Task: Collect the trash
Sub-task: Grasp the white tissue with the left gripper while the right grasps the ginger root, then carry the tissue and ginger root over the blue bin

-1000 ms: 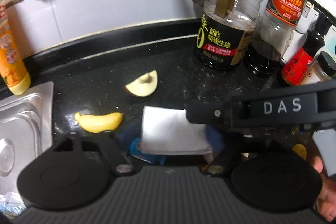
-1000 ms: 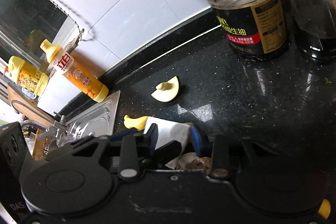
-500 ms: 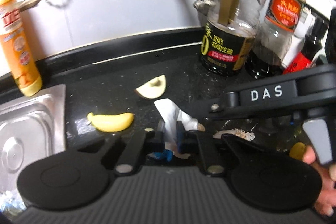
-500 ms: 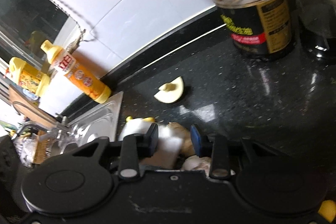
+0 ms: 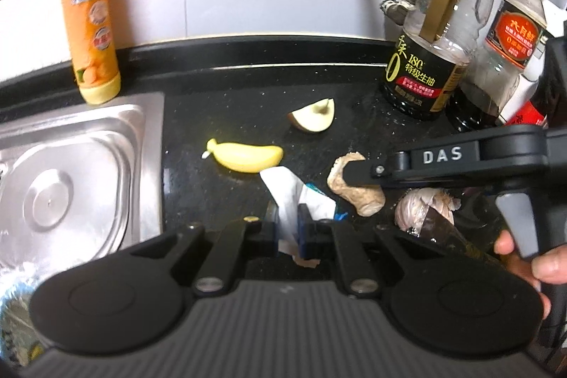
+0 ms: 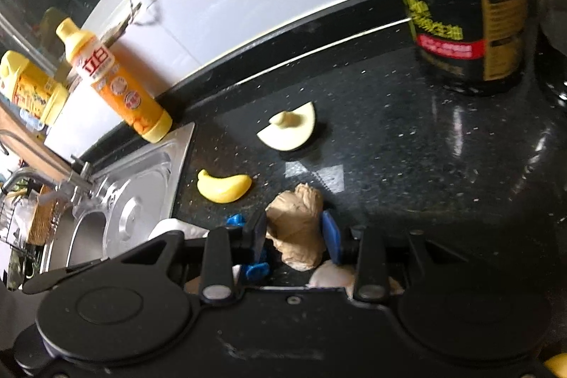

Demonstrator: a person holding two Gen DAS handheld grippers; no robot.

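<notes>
- Left wrist view: the white wrapper is pinched between the closed fingers of the left gripper, evidently for removal as trash; a banana piece is seen just beyond on the desk.
- Right wrist view: the ginger root is bracketed by the right gripper; whether its fingers press cannot be told.

Both tools are matte black plastic: the left gripper has a grey ribbed body, two round black discs, linkage bars with silver screws, and blue finger pads. The right gripper has the same shape, with blue pads; its side bears white "DAS" lettering and a grey trigger.
</notes>
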